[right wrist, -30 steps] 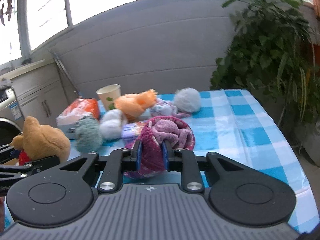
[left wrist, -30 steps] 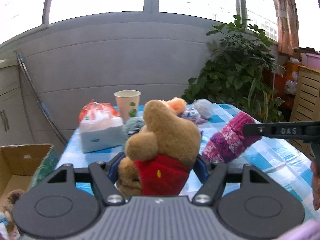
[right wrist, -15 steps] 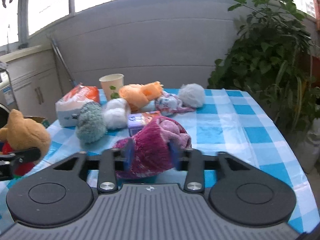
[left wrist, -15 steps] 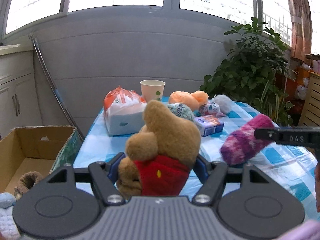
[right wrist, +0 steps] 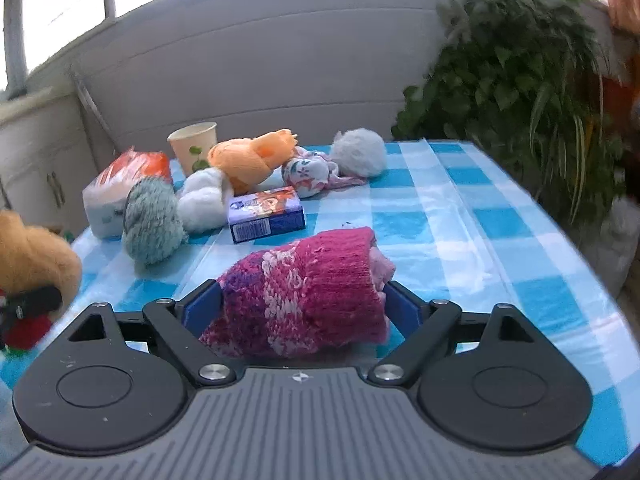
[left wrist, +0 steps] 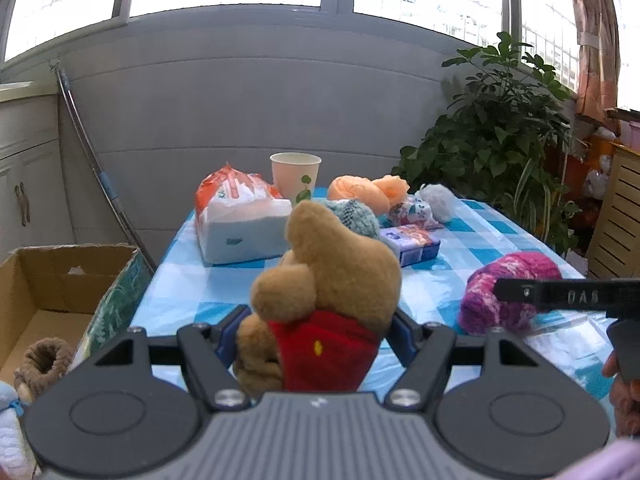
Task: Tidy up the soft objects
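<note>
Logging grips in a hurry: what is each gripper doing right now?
Left gripper: closed on the tan plush bear in red shirt.
Right gripper: just opened; pink knitted sock between fingers, unpressed.

The left tool (left wrist: pixel 318 332) points forward and slightly downward, its two blue-padded fingers (left wrist: pixel 230 330) pressed against the sides of a brown plush bear (left wrist: pixel 332 280) in a red shirt — a firm hold with the jaws part-way apart. The right tool (right wrist: pixel 302 308) also tilts downward; its jaws have just been opening and now stand wide, the blue pads (right wrist: pixel 200 304) clear of the pink knitted sock (right wrist: pixel 308 300) that lies between them on the table (right wrist: pixel 460 220). In the left view, part of a hand (left wrist: pixel 624 392) shows at the right edge.
</note>
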{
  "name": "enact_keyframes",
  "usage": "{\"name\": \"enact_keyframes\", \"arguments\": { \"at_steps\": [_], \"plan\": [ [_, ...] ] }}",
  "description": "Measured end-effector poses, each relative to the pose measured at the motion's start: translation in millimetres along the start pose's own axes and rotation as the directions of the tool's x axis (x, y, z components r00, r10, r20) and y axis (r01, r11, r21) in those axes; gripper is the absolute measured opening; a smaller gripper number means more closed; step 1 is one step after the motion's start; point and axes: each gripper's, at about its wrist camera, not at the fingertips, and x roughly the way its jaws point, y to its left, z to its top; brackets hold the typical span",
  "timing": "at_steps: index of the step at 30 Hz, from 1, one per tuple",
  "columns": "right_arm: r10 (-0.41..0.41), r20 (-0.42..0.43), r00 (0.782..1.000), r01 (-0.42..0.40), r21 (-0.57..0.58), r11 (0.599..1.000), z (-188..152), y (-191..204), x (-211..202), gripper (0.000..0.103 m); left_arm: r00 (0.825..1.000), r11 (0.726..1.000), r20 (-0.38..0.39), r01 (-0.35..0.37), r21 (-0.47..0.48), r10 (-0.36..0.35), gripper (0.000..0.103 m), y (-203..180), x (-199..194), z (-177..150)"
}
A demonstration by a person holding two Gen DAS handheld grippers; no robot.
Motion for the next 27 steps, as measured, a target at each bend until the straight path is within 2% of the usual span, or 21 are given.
{"name": "enact_keyframes", "arguments": {
  "at_steps": [2, 4, 8, 13, 19, 22, 27],
  "plan": [
    [0.018, -0.013, 1.000, -0.016, 0.105, 0.994, 3, -13, -2, 0.103, 1.000, 1.000, 0.005, 0.005, -0.001, -0.005, 0.071, -1, 0, 1],
    [-0.003, -0.003, 1.000, 0.003, 0.198, 0.980, 4, -25, -10, 0.103, 1.000, 1.000, 0.006, 0.009, 0.002, -0.009, 0.071, -2, 2, 2],
    [-0.007, -0.006, 1.000, 0.009, 0.362, 0.932, -3, -45, -22, 0.103, 0.999, 0.999, 0.008, 0.033, 0.007, -0.033, 0.071, -10, 6, 5],
    [0.101, -0.057, 0.993, -0.064, 0.451, 0.890, -17, -40, -13, 0.103, 0.998, 0.997, 0.000, 0.069, 0.020, -0.069, 0.071, -23, 14, 5],
    [0.089, -0.015, 0.996, -0.072, 0.474, 0.877, -10, -31, 4, 0.103, 0.997, 0.996, -0.013, 0.083, 0.033, -0.082, 0.071, -30, 16, 3],
    [0.080, 0.018, 0.997, -0.079, 0.436, 0.897, 0, -15, 16, 0.103, 0.997, 0.997, -0.018, 0.077, 0.032, -0.077, 0.071, -29, 17, 2],
    [0.094, -0.010, 0.995, -0.083, 0.386, 0.919, 10, 3, 46, 0.103, 0.998, 0.998, -0.018, 0.064, 0.028, -0.063, 0.071, -23, 18, 3]
  ]
}}
